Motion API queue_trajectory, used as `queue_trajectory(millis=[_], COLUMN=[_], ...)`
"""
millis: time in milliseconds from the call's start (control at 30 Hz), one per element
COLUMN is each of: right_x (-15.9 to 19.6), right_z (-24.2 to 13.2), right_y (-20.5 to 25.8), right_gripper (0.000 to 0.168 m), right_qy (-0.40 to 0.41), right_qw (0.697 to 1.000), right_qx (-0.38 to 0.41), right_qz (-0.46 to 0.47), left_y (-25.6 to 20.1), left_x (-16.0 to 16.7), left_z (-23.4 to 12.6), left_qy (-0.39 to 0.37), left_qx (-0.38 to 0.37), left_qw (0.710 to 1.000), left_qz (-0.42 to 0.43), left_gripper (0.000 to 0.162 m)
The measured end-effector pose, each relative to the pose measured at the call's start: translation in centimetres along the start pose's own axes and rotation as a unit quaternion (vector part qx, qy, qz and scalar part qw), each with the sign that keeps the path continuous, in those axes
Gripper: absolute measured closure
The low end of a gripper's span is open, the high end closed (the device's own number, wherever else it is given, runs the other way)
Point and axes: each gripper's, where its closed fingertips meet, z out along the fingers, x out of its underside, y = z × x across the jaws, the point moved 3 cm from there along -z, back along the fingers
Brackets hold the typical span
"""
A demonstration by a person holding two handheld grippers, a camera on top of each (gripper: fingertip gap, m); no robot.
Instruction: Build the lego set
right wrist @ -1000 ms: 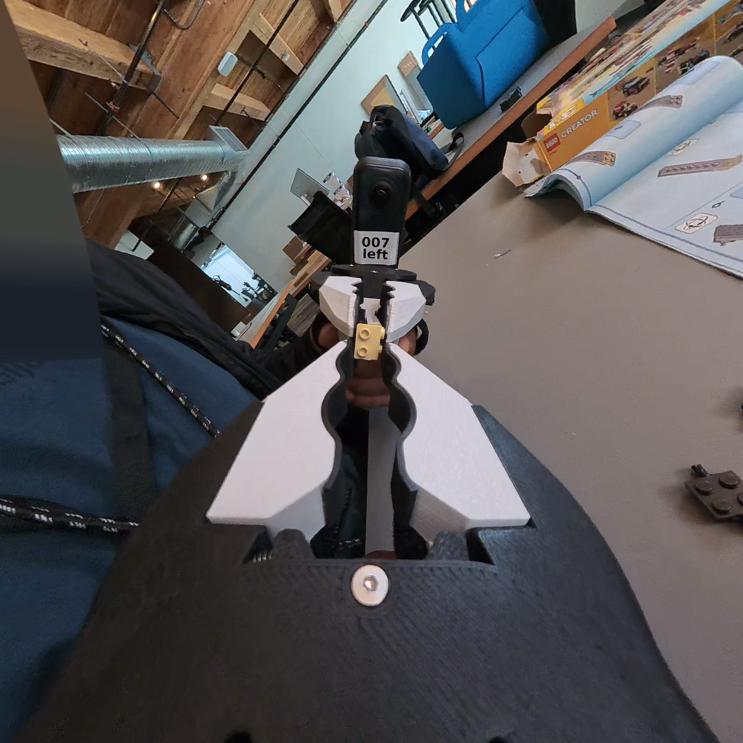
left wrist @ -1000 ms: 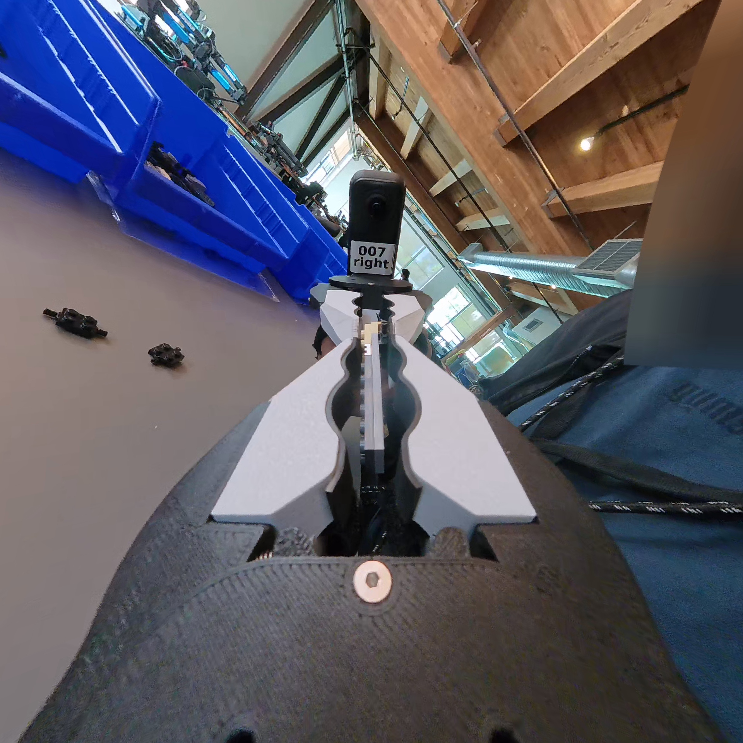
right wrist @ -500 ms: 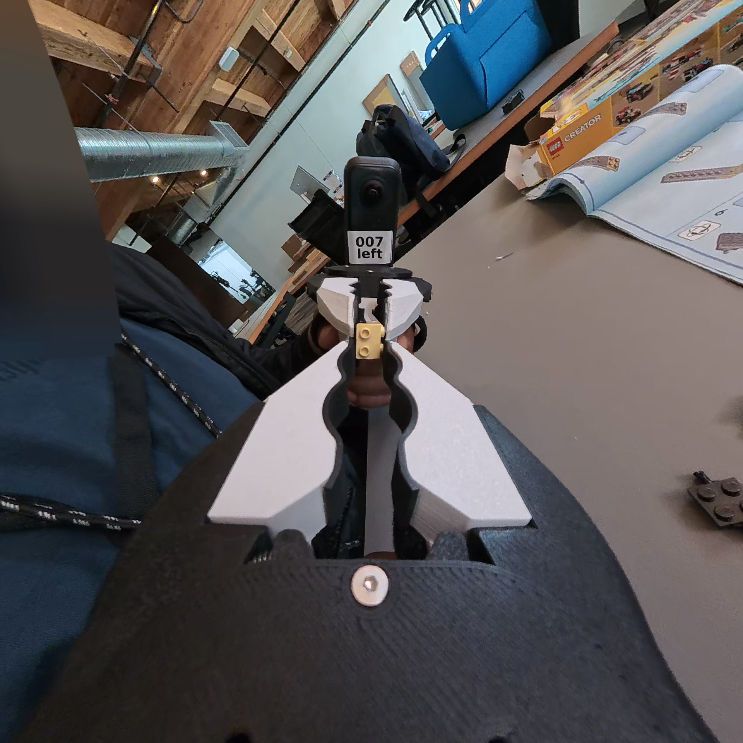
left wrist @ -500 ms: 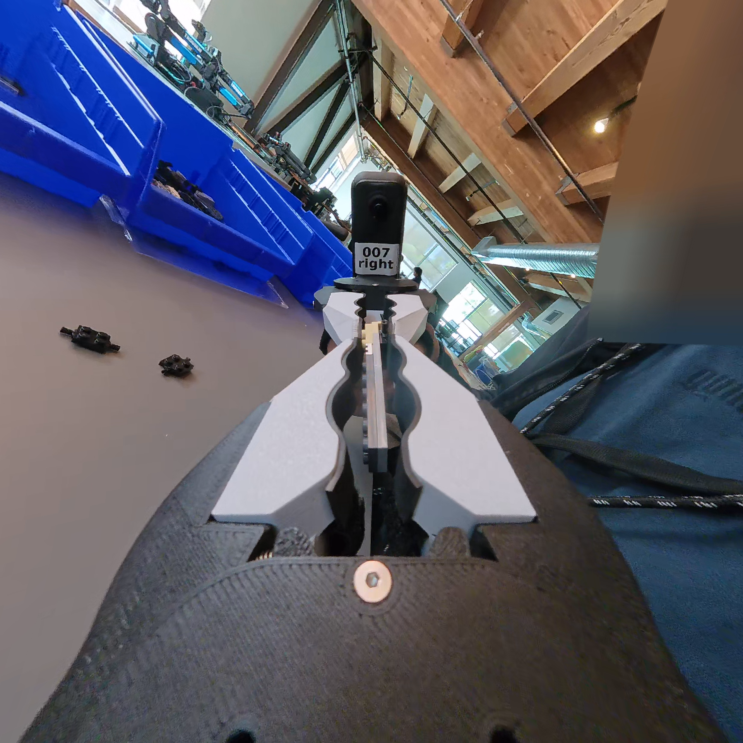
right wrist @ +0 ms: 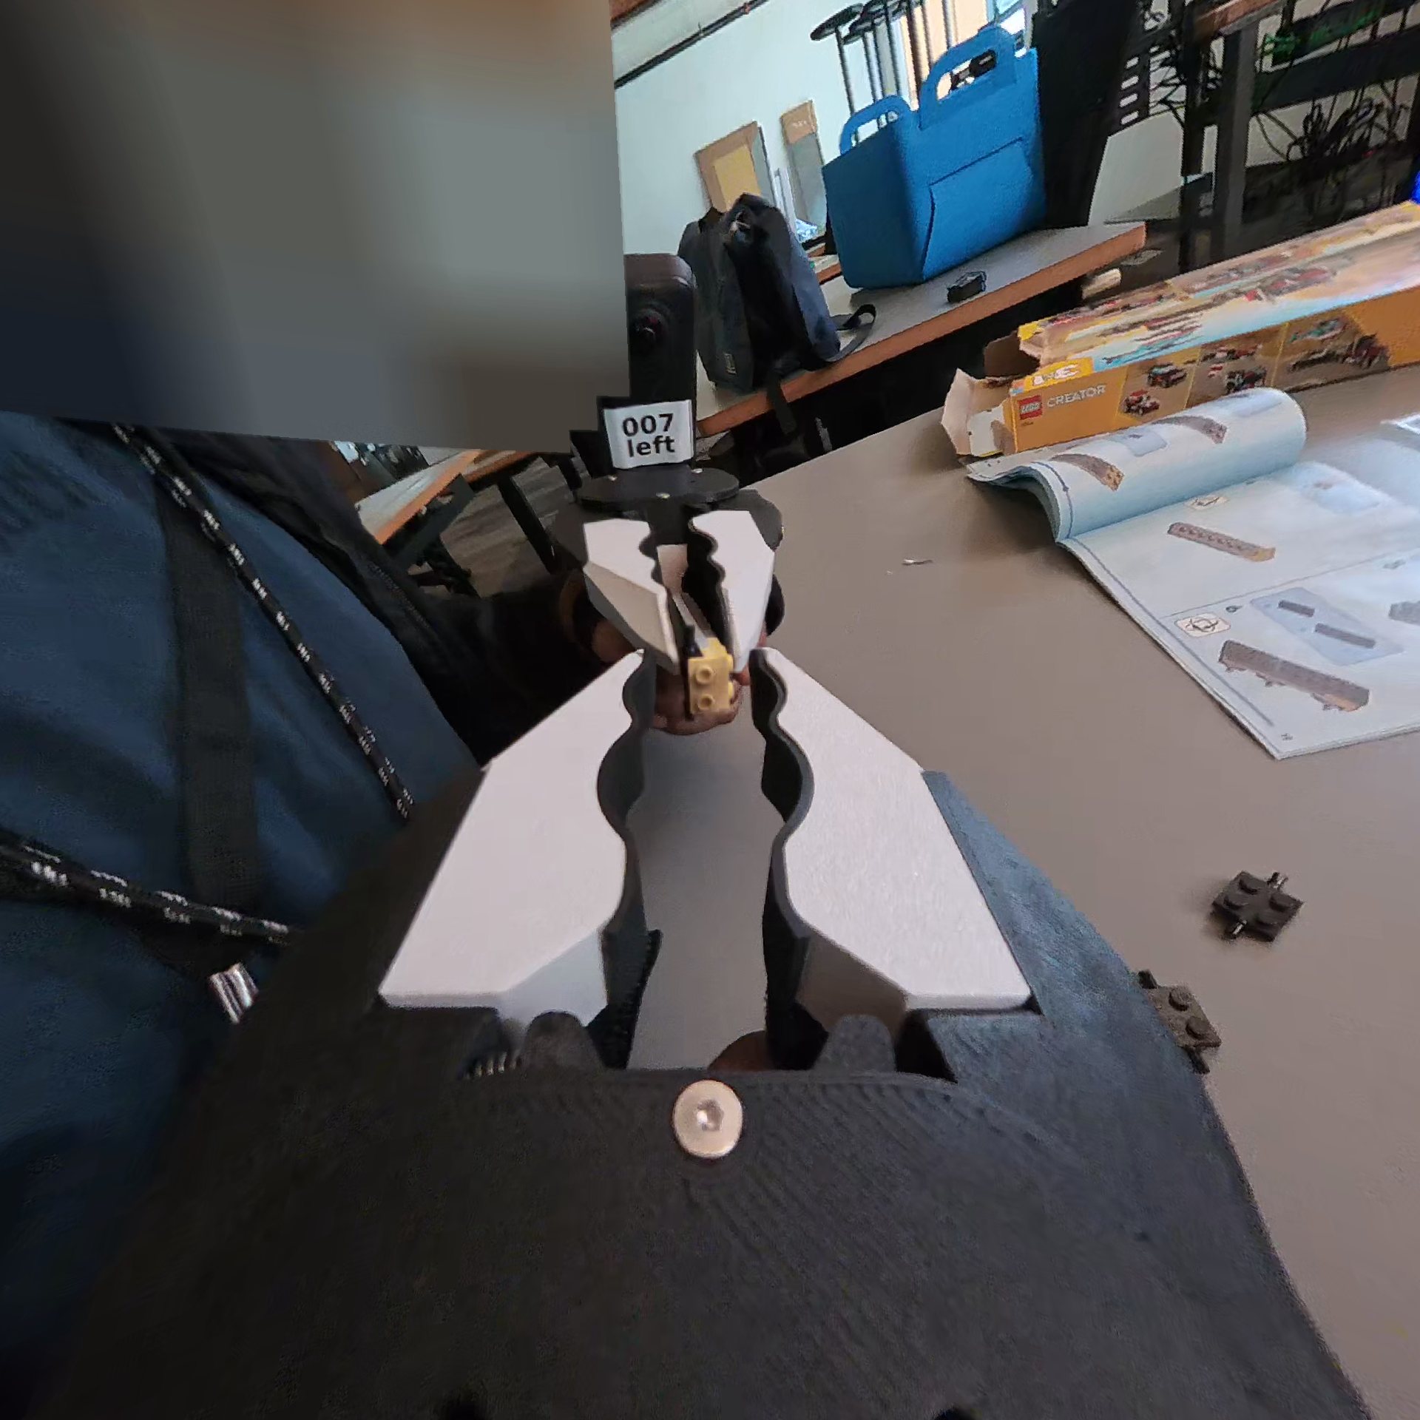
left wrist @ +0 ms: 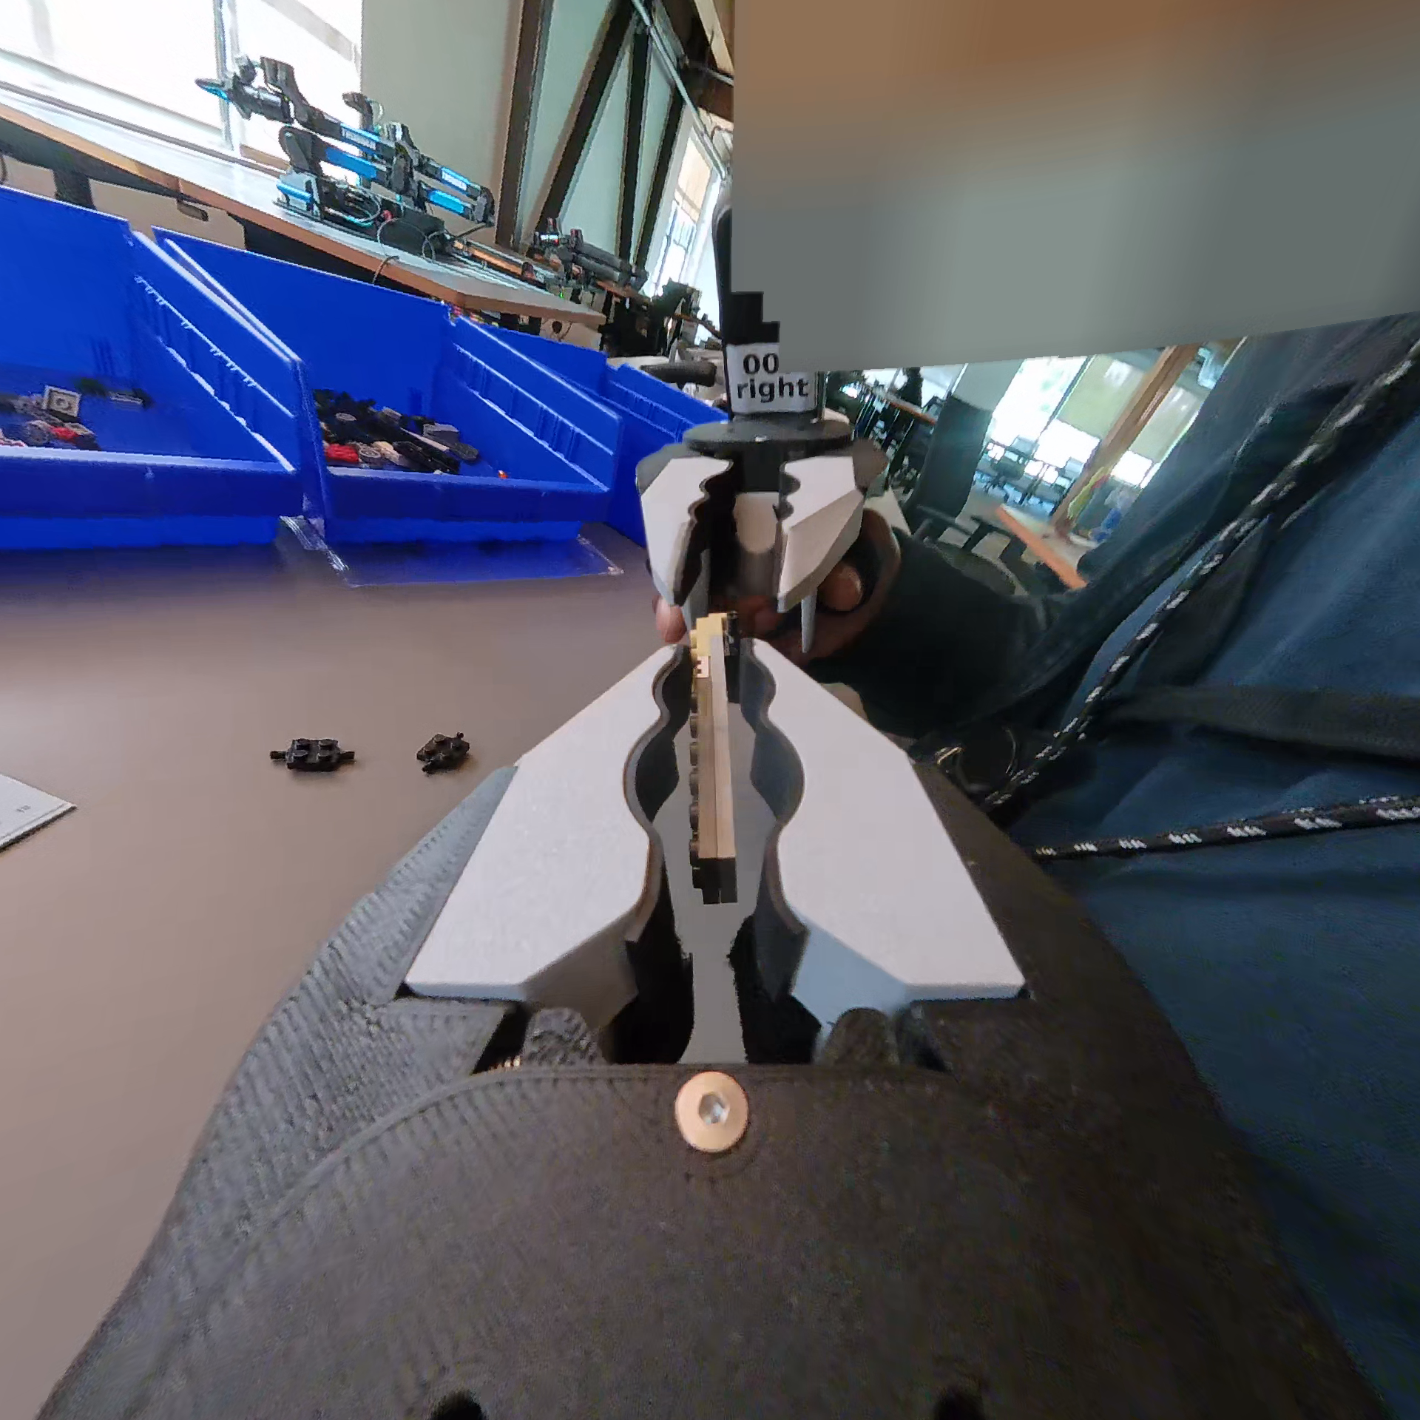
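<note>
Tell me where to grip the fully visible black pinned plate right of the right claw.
Take the plate by its two plain edges, coming straight down with the open right claw. It lies flat on the table, studs up; pins stick out of the other two sides, which probably grip poorly.

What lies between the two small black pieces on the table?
Nothing: the left wrist view shows bare table between the wider black piece and the smaller black piece.
</note>
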Motion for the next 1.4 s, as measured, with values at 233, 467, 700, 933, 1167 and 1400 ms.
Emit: queue_trajectory(millis=[233, 467, 700, 933, 1167, 1400], right_x=[0.8, 0.7, 0.5, 0.5, 0.3, 0.1], right_z=[0.5, 0.5, 0.5, 0.5, 0.4, 0.4], right_y=[0.6, 0.9, 1.0, 1.0, 0.9, 1.0], right_gripper=[0.154, 0.156, 0.157, 0.157, 0.157, 0.157], right_qy=[0.039, 0.031, 0.026, 0.030, 0.021, 0.015], right_qw=[0.998, 0.998, 0.997, 0.997, 0.997, 0.997], right_qx=[0.006, 0.001, 0.008, 0.016, 0.014, 0.015], right_qz=[-0.048, -0.056, -0.068, -0.074, -0.072, -0.075], left_y=[-0.7, -1.0, -1.1, -1.1, -1.1, -1.2], left_x=[0.2, 0.0, -0.1, -0.1, -0.2, -0.3], left_z=[0.2, 0.1, 0.1, 0.2, 0.3, 0.3], left_qy=[0.015, 0.012, 0.007, 0.007, -0.001, -0.008], left_qx=[0.006, 0.013, 0.009, 0.006, 0.009, 0.011], left_qw=[0.999, 0.999, 0.999, 0.999, 0.999, 0.999], left_qz=[0.028, 0.036, 0.038, 0.041, 0.034, 0.032], left_gripper=[0.150, 0.150, 0.150, 0.151, 0.150, 0.151])
